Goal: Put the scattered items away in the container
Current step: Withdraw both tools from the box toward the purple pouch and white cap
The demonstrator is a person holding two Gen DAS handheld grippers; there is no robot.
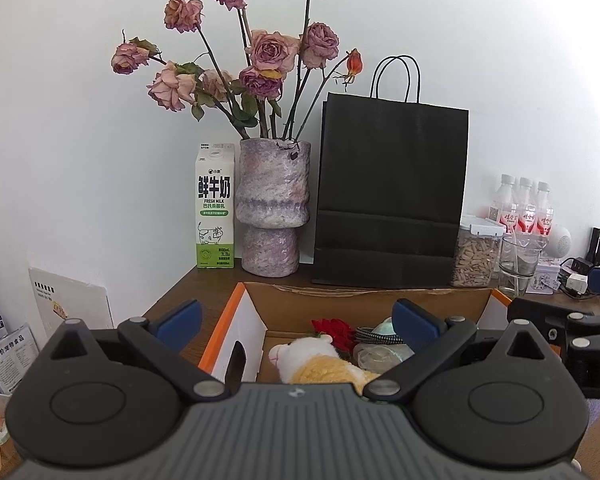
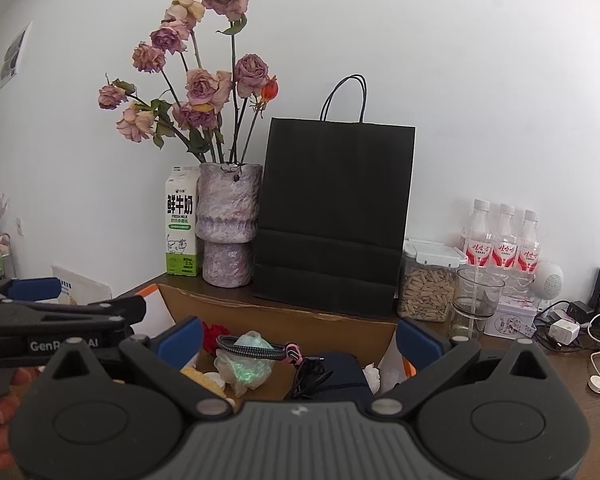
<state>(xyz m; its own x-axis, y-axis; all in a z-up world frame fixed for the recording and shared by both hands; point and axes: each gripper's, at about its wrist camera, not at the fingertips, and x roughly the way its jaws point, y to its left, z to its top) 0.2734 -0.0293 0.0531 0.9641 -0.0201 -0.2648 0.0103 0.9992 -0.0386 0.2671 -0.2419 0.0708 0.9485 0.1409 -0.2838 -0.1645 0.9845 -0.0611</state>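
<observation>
Just past our two wide-open, empty grippers, left (image 1: 296,320) and right (image 2: 300,338), sits the cardboard box (image 1: 364,300), with the plush toy (image 1: 320,360) lying inside it.

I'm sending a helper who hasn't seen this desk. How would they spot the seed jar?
Find the tall black paper bag against the wall. Immediately to its right stands the seed jar, with an empty glass beside it. It alone is clear plastic, filled with pale seeds under a white clip lid.

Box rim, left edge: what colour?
Orange along the cardboard box rim, over a white outer side; clearest in the left wrist view.
</observation>
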